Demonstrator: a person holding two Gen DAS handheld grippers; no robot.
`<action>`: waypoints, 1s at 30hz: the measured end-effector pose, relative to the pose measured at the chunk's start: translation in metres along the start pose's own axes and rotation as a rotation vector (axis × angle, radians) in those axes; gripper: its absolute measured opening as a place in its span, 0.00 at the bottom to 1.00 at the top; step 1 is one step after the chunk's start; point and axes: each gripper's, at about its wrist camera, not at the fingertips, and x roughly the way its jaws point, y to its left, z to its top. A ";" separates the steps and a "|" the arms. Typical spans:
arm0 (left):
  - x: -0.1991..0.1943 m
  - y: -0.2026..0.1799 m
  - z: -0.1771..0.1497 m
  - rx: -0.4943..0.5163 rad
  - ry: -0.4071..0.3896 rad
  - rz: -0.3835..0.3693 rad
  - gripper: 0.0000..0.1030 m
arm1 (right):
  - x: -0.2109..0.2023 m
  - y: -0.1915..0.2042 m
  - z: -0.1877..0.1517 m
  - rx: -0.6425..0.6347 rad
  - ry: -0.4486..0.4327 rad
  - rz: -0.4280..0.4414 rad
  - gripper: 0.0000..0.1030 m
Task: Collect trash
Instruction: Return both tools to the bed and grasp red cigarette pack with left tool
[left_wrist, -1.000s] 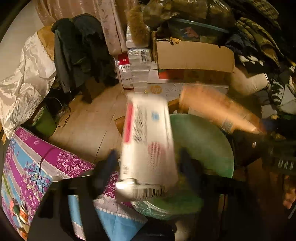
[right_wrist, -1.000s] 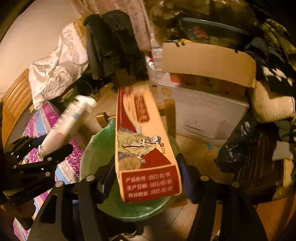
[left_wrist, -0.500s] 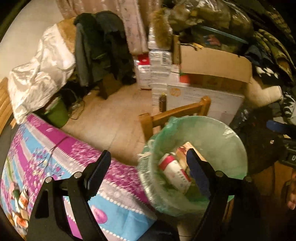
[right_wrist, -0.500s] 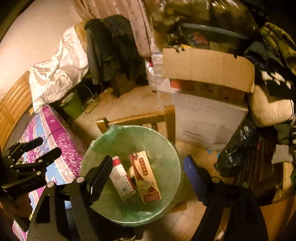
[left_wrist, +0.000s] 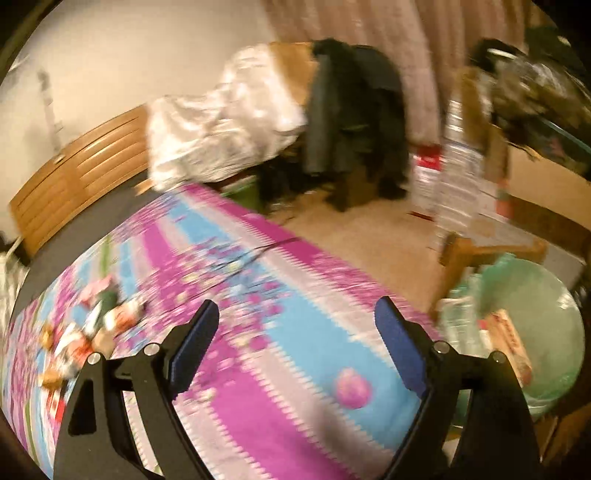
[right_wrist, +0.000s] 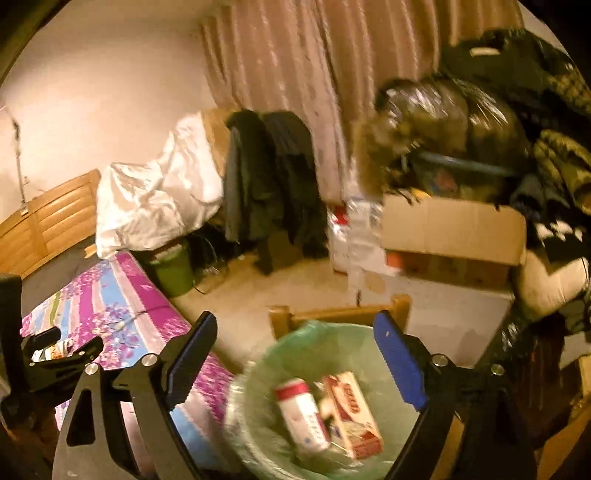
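A green-lined trash bin (right_wrist: 325, 330) stands below my right gripper (right_wrist: 295, 319), whose jaws are opening with nothing between them. In the bin lie a white bottle with a red cap (right_wrist: 303, 417) and a red and white carton (right_wrist: 351, 410). My left gripper (left_wrist: 297, 306) hangs over the purple and blue flowered tablecloth (left_wrist: 258, 288), its jaws opening too and bare; the right wrist view has it at far left (right_wrist: 77, 339). A blurred heap of small wrappers (left_wrist: 85, 332) lies on the cloth left of it. The bin (left_wrist: 543, 291) shows at the right edge.
A wooden chair back (right_wrist: 332, 314) stands just behind the bin. Beyond are a small green pail (right_wrist: 173, 273), dark coats over a chair (right_wrist: 269, 177), a white sack (right_wrist: 155, 195), an open cardboard box (right_wrist: 450, 229) and piled bags at right.
Both grippers let go: the white bottle and the red carton dropped into the bin. My left gripper swung left over the tablecloth; my right gripper drew back and tilted up.
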 end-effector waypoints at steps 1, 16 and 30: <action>-0.001 0.015 -0.005 -0.027 0.000 0.030 0.81 | -0.002 0.015 -0.002 -0.020 -0.008 0.022 0.87; -0.032 0.232 -0.115 -0.501 0.104 0.477 0.86 | 0.009 0.161 -0.034 -0.223 0.104 0.229 0.92; -0.009 0.394 -0.199 -0.975 0.281 0.664 0.88 | 0.024 0.235 -0.067 -0.370 0.214 0.368 0.92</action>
